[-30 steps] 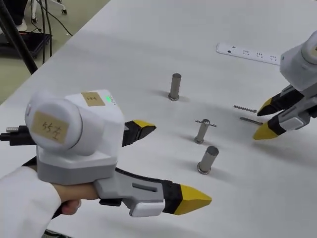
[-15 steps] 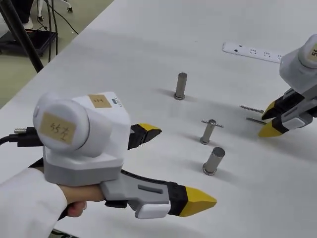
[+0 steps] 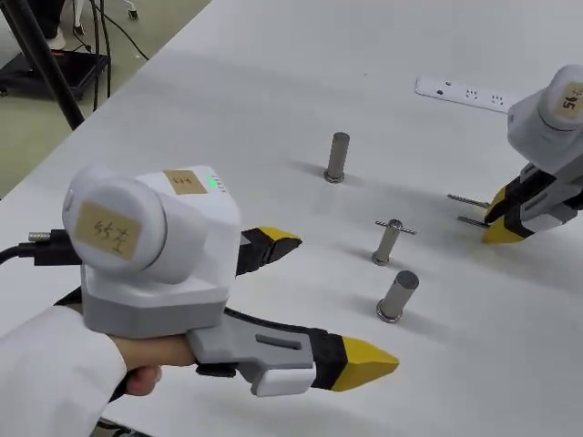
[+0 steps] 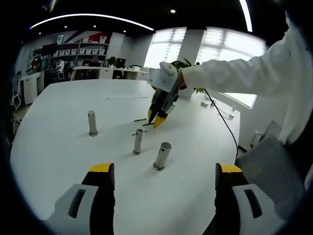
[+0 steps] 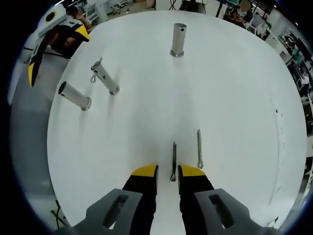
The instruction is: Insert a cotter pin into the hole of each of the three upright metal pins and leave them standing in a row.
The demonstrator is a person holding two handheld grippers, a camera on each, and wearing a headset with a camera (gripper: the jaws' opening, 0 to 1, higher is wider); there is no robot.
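The right gripper [image 5: 168, 170] has narrowed around a cotter pin [image 5: 173, 156] that points to 12 o'clock between its jaws, not yet clamped. The left gripper [image 4: 165, 169] gapes wide and empty.

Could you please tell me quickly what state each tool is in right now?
Left tool: open wide, empty.
Right tool: slightly open, jaws on either side of a loose cotter pin, not yet gripping it.

Bare table [image 3: 273, 100] lies between the left gripper [image 4: 165, 168] and the near pin [image 3: 399, 295]. The middle pin [image 3: 389, 241] stands close behind it, its cotter [image 3: 396, 226] jutting sideways. The far pin [image 3: 338, 157] stands well apart. A loose cotter [image 5: 173, 160] lies between the right gripper [image 5: 167, 171] jaws, with a second cotter [image 5: 199, 148] just beside.
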